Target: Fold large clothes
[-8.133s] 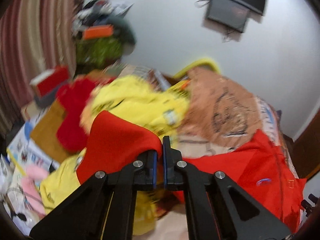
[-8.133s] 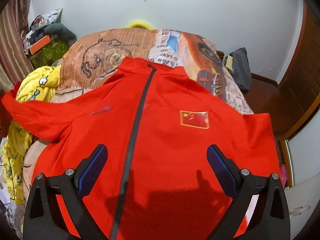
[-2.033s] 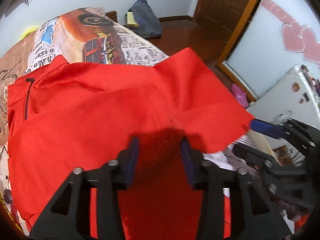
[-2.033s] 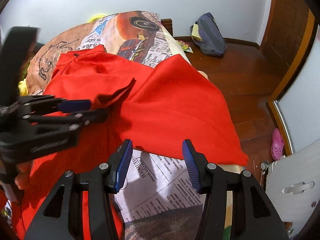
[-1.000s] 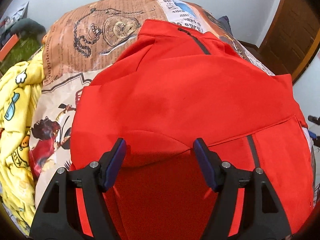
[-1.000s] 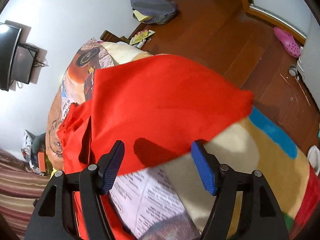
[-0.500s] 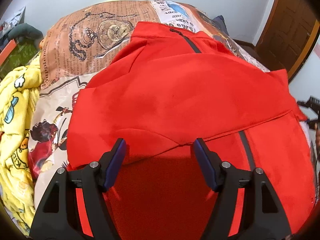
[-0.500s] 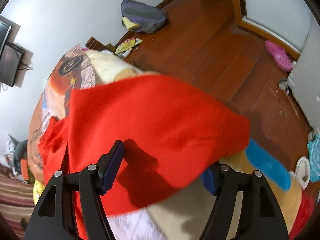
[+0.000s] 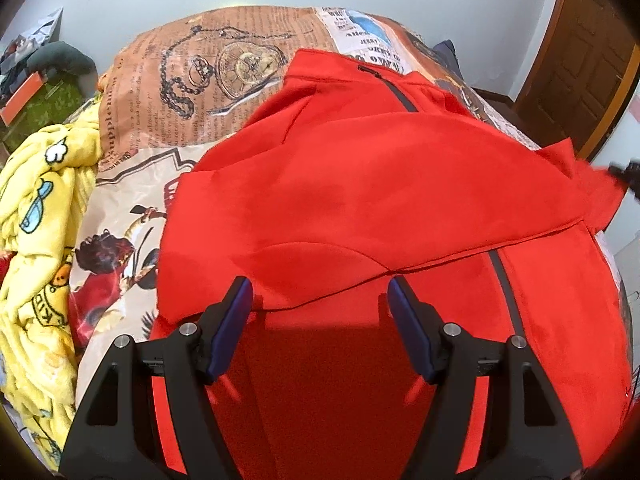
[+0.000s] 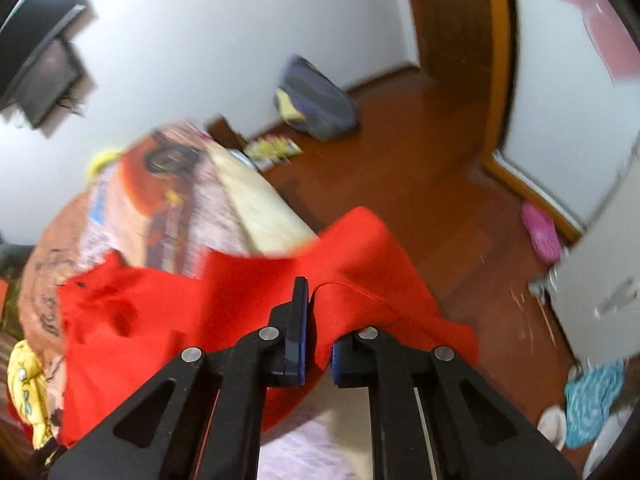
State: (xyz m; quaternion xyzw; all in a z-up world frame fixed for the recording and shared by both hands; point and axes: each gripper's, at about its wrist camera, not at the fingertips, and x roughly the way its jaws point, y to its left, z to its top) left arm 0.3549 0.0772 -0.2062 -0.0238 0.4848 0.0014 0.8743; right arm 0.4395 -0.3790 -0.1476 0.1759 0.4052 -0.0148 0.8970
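Having clamped shut, right hand-held gripper (image 10: 316,312) now lifts red jacket (image 10: 224,300).

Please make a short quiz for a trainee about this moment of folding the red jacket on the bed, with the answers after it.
1. True or false: the left tongs hold the red jacket.
2. What do the right tongs pinch? A) yellow blanket B) red jacket C) pink slipper
3. Which colour is the jacket's zipper?

Key:
1. False; they stand open above the jacket.
2. B; they are shut on a fold of red fabric.
3. Dark grey.
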